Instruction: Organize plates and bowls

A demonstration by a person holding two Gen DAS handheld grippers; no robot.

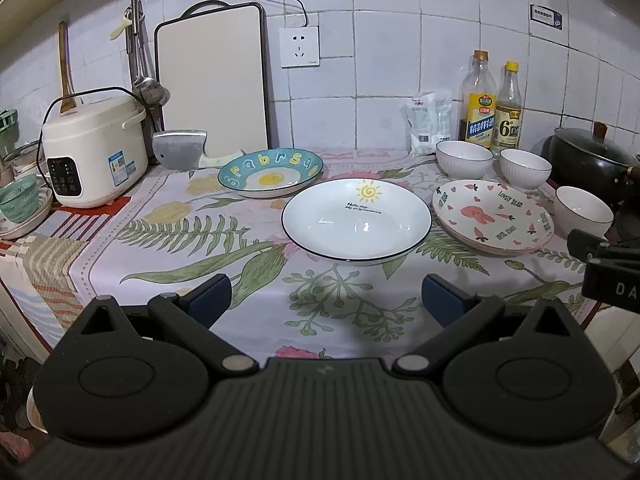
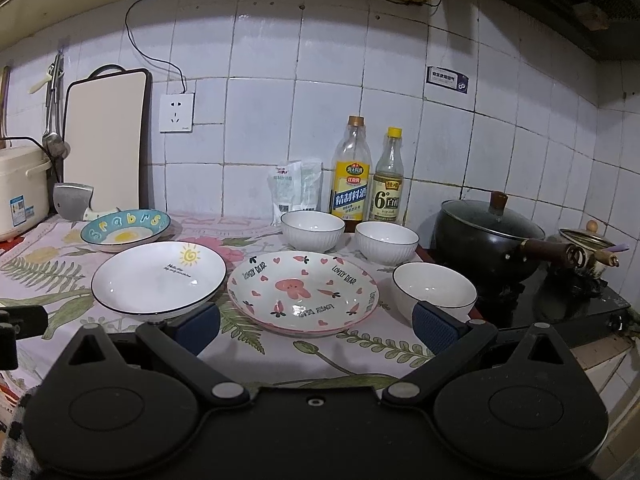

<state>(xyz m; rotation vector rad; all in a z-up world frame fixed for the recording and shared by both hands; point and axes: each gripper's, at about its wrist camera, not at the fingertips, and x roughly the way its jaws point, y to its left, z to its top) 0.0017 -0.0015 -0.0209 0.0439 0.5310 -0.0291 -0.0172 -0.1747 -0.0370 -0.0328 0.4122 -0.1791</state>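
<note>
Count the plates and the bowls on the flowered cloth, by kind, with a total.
Plates: 3 — blue plate, sun plate, pink plate.
Bowls: 3 — left bowl, middle bowl, near bowl.
Total: 6.

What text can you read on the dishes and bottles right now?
"LOVELY BEAR": rim of the pink rabbit plate.
"Hello day": white sun plate; the line under it is too small.
"6°": label of the yellow-capped bottle.
Oil bottle label: Chinese characters, too blurred.
Blue plate: raised letters, unclear.
</note>
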